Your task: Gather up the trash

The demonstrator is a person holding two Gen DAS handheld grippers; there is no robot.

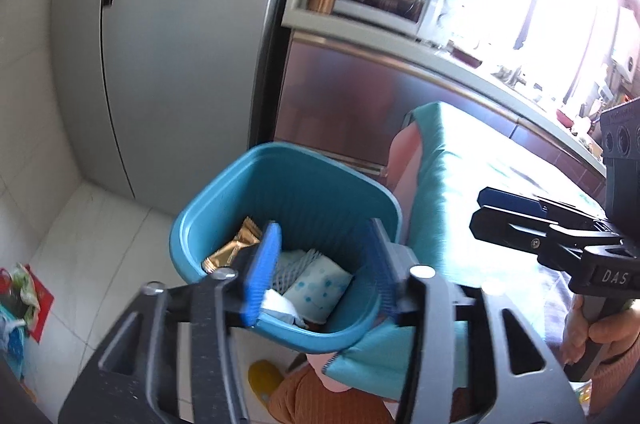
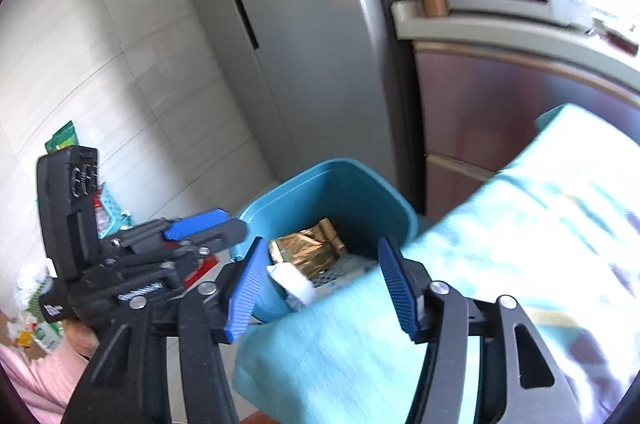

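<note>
While we hover both tools over the teal bin (image 1: 224, 220), the trash is plain to see: a gold foil wrapper (image 1: 234, 250), a white foam net (image 1: 294, 264) and a dotted tissue pack (image 1: 318, 290) all lie down inside it, straight ahead of and below our left gripper (image 1: 320, 268), whose blue pads stand well apart with nothing between them. Our right gripper (image 2: 324, 288) is spread just as wide and holds nothing; it sits back over the teal tablecloth (image 2: 500, 224), so the left is the nearer one. From the left camera we get the bin's whole floor; from the right, the cloth edge hides the near part, leaving mostly the gold wrapper and a white scrap (image 2: 294, 284). Only the right view shows the left tool's jaws side-on, parted
</note>
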